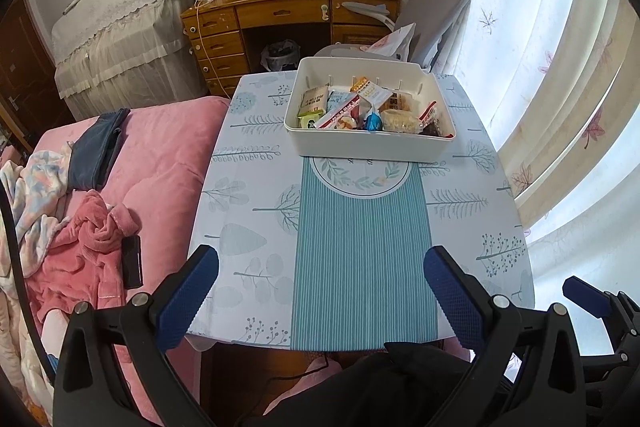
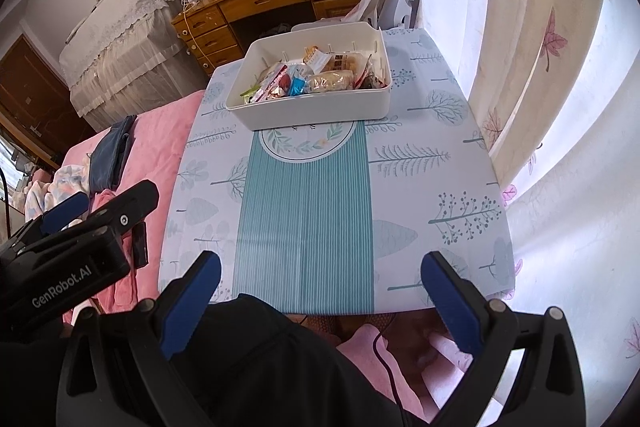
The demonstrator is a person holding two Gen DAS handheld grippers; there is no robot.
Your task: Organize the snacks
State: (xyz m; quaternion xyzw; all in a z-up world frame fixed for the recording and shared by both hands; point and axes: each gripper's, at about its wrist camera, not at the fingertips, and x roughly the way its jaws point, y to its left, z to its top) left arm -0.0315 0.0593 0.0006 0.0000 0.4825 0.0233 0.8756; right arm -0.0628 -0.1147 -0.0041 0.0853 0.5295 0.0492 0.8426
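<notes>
Now we hold both grippers, left [image 1: 320, 291] and right [image 2: 320, 291], wide open and empty, near the table edge. Snacks [image 1: 368, 111] already fill the bin [image 1: 368, 145]; we should reach slowly.

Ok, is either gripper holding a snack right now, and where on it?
Nothing is held. The left gripper and right gripper both stand open over the near table edge; the snacks sit in the white bin.

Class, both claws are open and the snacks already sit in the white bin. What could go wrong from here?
1. The white bin sits near the far end of the table; a push could slide it towards that edge.
2. The snacks lie heaped and overlapping, so the left claw or right claw may pinch two packets.
</notes>
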